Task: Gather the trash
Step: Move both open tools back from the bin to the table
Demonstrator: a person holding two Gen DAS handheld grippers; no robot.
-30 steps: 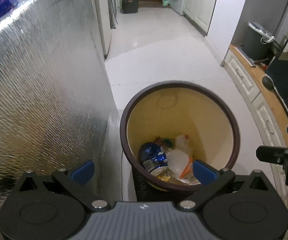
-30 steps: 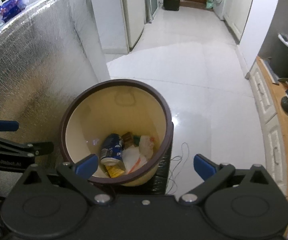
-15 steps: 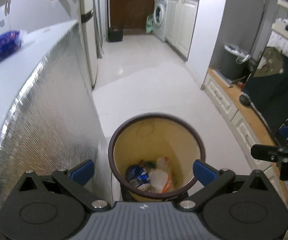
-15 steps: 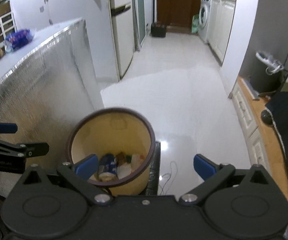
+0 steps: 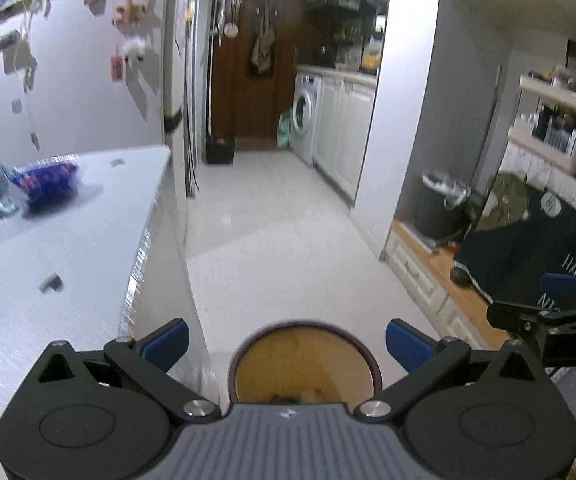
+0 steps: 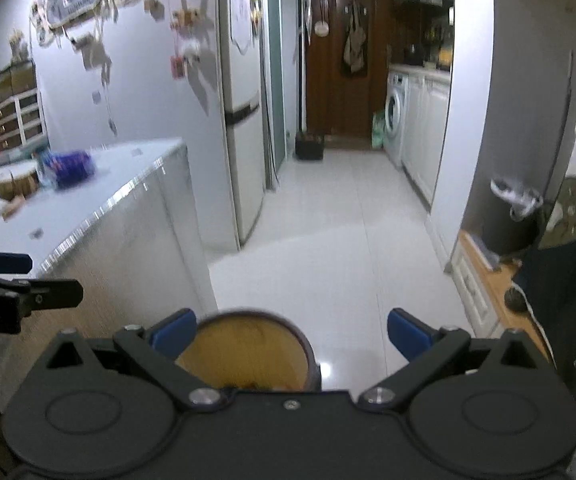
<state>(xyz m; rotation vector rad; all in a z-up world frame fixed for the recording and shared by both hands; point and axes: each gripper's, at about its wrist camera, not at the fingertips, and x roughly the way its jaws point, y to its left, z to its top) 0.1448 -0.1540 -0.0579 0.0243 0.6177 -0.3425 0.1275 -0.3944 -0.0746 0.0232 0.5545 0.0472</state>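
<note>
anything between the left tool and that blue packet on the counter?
Nothing visible. The left tool is open and empty above the bin; the blue packet lies on the counter, with only small scraps on the surface between them.

Both wrist cameras look level down the kitchen corridor toward the brown door [image 5: 247, 60], high above the bin [image 5: 304, 356] at each frame's bottom edge. The left view sits nearer the worktop's [image 5: 67, 240] right edge; the right view looks from farther right. Both share the corridor, worktop and bin.
</note>
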